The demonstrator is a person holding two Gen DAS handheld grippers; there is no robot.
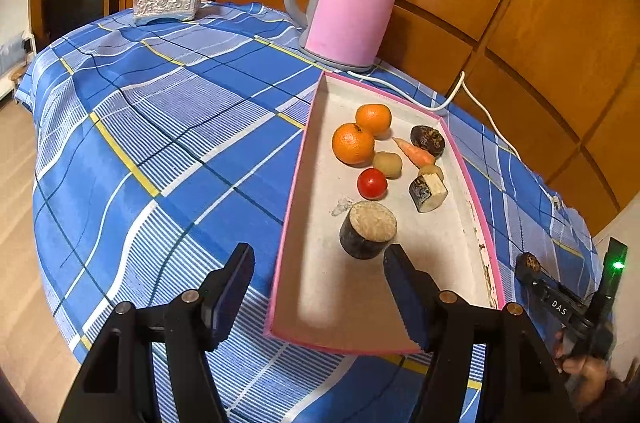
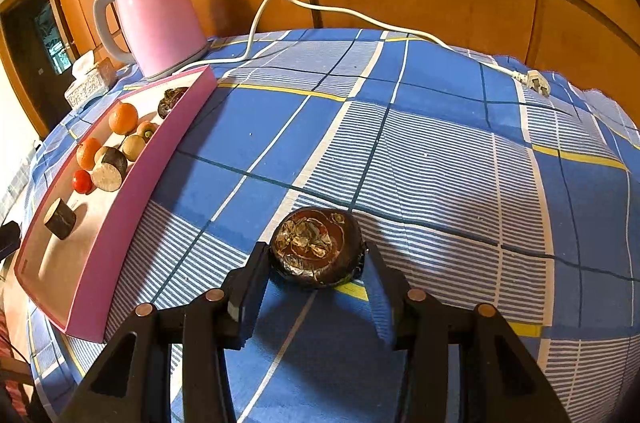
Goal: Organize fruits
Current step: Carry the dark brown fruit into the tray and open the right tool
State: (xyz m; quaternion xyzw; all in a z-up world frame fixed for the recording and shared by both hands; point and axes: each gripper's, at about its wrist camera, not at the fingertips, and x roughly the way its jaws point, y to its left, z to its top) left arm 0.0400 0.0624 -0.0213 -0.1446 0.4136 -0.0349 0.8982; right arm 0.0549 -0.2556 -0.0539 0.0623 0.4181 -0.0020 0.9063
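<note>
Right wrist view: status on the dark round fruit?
Right gripper shut on dark round fruit, on the checked cloth. Left gripper open over pink tray. Nothing blocking.

Open tongs (image 1: 318,297) over pink tray (image 1: 288,247)

Blue checked tablecloth (image 2: 440,127) under pink tray (image 2: 132,207), kettle (image 2: 156,19), tissue box (image 1: 166,3), dark fruit (image 2: 316,247).
</note>
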